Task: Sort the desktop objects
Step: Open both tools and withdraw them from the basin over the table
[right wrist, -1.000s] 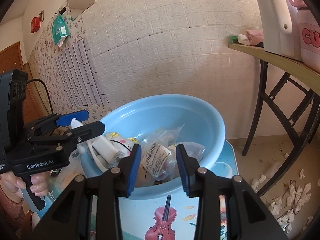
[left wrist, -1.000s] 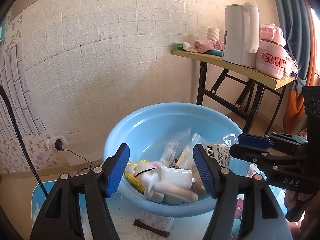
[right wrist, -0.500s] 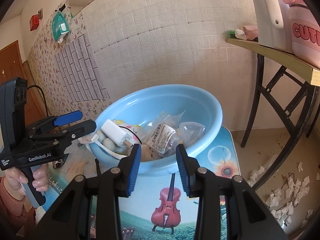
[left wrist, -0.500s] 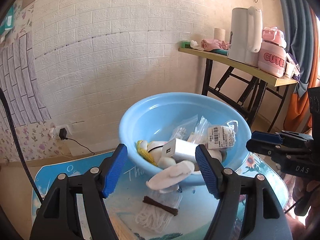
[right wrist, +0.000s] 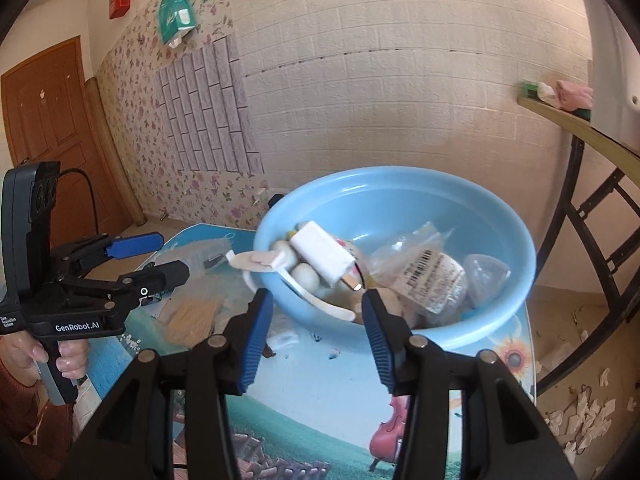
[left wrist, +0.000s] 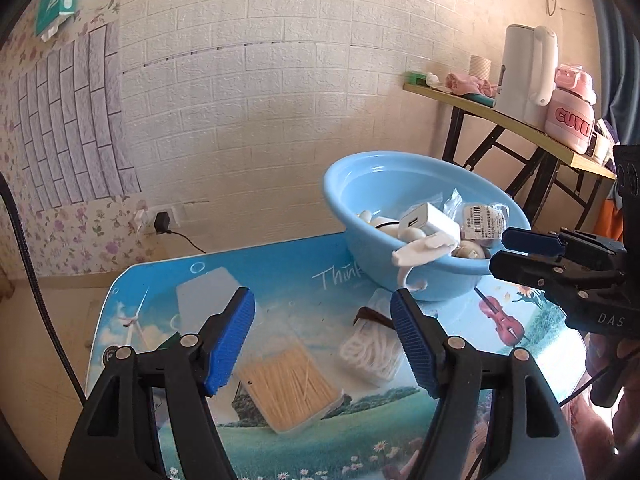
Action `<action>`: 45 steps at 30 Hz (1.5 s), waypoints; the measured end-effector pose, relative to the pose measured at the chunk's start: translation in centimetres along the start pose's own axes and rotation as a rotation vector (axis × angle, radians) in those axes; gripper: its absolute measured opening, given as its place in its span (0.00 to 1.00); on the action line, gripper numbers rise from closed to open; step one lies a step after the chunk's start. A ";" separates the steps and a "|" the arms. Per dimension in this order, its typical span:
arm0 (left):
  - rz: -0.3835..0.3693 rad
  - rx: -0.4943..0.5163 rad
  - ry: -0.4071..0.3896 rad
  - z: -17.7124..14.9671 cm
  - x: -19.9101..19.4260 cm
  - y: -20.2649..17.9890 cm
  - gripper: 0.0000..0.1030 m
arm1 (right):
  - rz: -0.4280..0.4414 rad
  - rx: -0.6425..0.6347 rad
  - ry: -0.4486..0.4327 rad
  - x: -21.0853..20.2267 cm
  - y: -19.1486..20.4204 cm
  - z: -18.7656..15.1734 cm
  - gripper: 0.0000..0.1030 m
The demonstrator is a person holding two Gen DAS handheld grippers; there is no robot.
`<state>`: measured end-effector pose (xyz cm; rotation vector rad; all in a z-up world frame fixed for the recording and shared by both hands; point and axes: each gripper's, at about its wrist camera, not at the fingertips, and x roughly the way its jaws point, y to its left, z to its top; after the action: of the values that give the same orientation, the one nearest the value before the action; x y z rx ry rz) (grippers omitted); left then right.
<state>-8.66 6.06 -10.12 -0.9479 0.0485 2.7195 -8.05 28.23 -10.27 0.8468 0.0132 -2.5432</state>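
Seemingly most of the sorting is done: the blue basin (left wrist: 404, 184) on the far right of the desk (left wrist: 280, 276) already holds a heap of small things. Among them are a white charger block (right wrist: 322, 252) lying on top, a clear bag with a barcode label (right wrist: 434, 276), some pale egg-shaped pieces (right wrist: 306, 274) and a white hook-shaped plastic piece (left wrist: 424, 249) that hangs over the near rim.

Three things lie outside the basin, by my reading the part left to do. A flat clear box of toothpicks (left wrist: 288, 386) sits near the front of the desk, a bagged coil of white cord (left wrist: 370, 350) with a dark tie lies just right of it, close under the basin, and a frosted plastic sheet or pouch (left wrist: 210, 296) rests farther left.

The left tool (left wrist: 322, 336) hovers above the desk with its blue pads wide apart and nothing between them, the toothpick box and cord roughly below the gap. The right tool (right wrist: 318, 334) is likewise spread and empty, held just in front of the basin's near rim.

Behind the desk stands a folding side table (left wrist: 516, 120) with a white kettle (left wrist: 526, 70) and a pink bottle (left wrist: 570, 120), well apart from the work.
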 end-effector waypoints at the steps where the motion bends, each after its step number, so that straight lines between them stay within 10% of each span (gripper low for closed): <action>1: 0.001 -0.009 0.003 -0.2 -0.1 0.4 0.68 | 0.011 -0.013 0.002 0.3 0.5 0.1 0.51; 9: 0.000 -0.069 -0.006 -1.2 -0.6 3.5 0.68 | -0.032 -0.068 0.040 3.0 3.2 1.0 0.53; 12: -0.004 -0.088 -0.011 -1.6 -0.7 4.4 0.68 | -0.085 -0.089 0.029 3.6 4.2 1.0 0.80; 19: -0.016 -0.141 -0.026 -2.5 -1.2 6.7 0.68 | -0.217 -0.105 0.024 5.9 5.5 1.2 0.82; 35: -0.012 -0.193 -0.047 -3.7 -2.0 8.8 0.68 | -0.243 -0.089 -0.014 5.4 5.3 1.5 0.51; 45: -0.015 -0.200 -0.061 -3.6 -2.5 8.8 0.68 | -0.145 0.020 -0.065 3.7 3.9 2.7 0.51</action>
<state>-6.81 -3.46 -11.89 -0.9114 -0.2449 2.7761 -10.53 22.74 -9.71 0.7967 0.0292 -2.7098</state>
